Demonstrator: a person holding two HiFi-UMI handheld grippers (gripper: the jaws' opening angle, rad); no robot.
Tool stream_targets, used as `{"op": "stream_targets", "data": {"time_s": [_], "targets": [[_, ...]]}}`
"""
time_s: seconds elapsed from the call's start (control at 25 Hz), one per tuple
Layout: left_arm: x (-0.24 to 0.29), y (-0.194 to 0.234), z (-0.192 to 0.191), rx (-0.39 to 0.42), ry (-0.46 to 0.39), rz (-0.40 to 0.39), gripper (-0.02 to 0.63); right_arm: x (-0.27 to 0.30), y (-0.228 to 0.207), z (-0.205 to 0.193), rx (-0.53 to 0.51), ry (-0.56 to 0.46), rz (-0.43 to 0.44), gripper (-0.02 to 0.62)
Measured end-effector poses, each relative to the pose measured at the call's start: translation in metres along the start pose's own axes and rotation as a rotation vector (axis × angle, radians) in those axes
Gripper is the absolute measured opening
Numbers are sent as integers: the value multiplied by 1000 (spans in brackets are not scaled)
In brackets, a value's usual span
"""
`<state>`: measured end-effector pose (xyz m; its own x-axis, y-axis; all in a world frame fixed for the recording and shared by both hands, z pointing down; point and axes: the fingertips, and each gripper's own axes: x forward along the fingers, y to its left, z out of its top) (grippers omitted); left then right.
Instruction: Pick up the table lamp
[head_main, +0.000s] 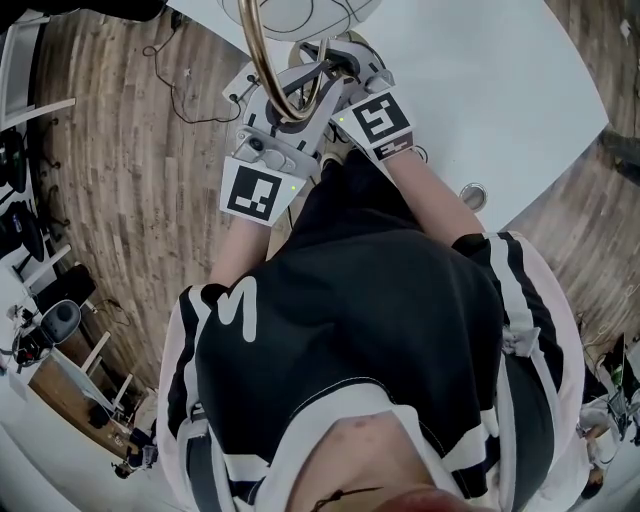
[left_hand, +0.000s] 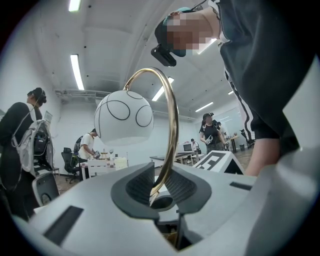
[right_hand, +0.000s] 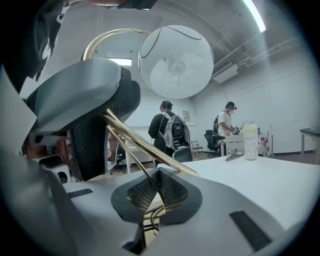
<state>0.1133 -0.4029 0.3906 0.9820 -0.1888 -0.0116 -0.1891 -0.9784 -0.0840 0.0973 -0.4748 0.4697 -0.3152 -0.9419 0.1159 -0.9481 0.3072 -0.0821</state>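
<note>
The step in hand looks like securing a two-handed grasp just ahead of the lift: the grey left gripper (left_hand: 160, 189) has its ribbed dark pads closed against the curved brass-coloured stem (left_hand: 172, 125) of the table lamp (head_main: 257, 60), with only the stem's width between them; the grey right gripper (right_hand: 156, 194) is pinched fully together on a thinner brass rod of the same stem; both sit close together at the near edge of the white tabletop (head_main: 500, 90), and the white globe shade (left_hand: 123, 117), marked with thin black rings, hangs from the arch above them; whether the base has left the table no view shows. The next move, I judge, calls for raising both hands evenly, since the off-centre shade could twist the stem in the pads. No brand or wording is legible; the square black-and-white markers (head_main: 250, 190) on the grippers bear patterns, not letters; any print on a white cup (right_hand: 250, 141) on a far table is too small to read.
</note>
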Motion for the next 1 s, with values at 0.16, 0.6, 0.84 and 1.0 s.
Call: {"op": "stream_targets", "data": {"time_s": [0.16,0.6,0.84,1.0], "targets": [[-11,-1,2,8,-1,-2,61,1,11,2,-2,-5,9,15],[-17,4,32,30,-42,-5,58,0,19,29,-10,0,10,15],[-23,2,54,54,-79,-17,55,-6,25,48,-22,-7,-8,15],[-28,1,70,65,-114,-17,52,-9,29,61,-32,-5,-19,15]]}}
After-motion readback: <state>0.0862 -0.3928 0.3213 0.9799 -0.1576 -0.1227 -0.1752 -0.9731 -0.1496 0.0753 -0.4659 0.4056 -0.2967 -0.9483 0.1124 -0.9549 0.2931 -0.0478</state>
